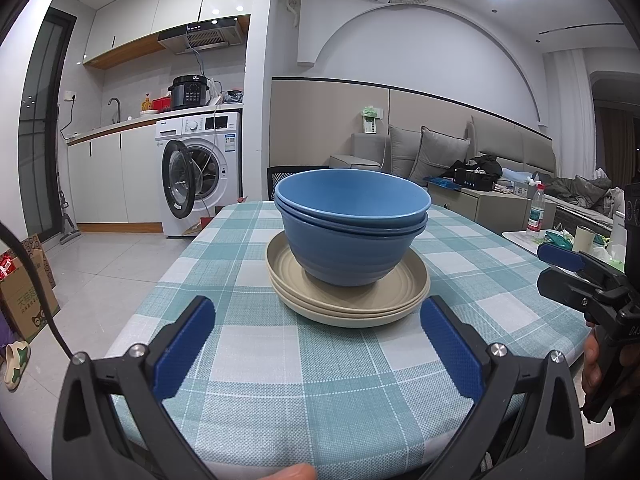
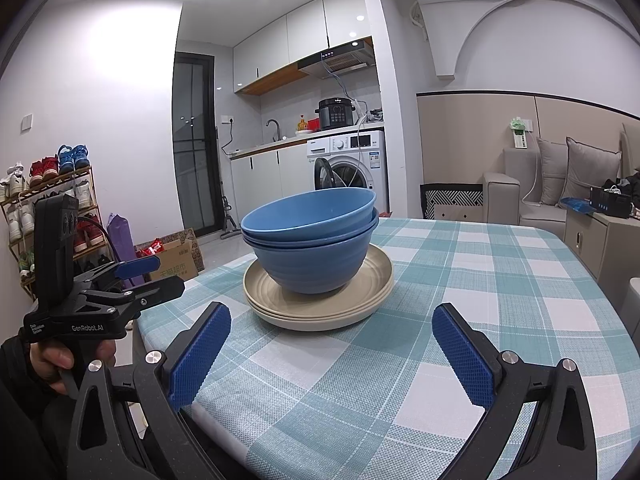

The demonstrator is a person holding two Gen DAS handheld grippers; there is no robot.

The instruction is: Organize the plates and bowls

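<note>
Where the kitchen opens behind, a checked tablecloth (image 1: 280,380) bears stacked dishes (image 1: 348,240).

Nested blue bowls (image 1: 352,224) upright atop stacked beige plates (image 1: 348,296)

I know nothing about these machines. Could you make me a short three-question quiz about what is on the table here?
1. True or false: the blue bowls are nested and stand on the beige plates.
2. The left tongs and right tongs are: A) both open and empty, B) both shut on a bowl, C) one holding a plate.
3. Fill in: the checked tablecloth is white and ____.

Key: 1 true; 2 A; 3 teal.
</note>
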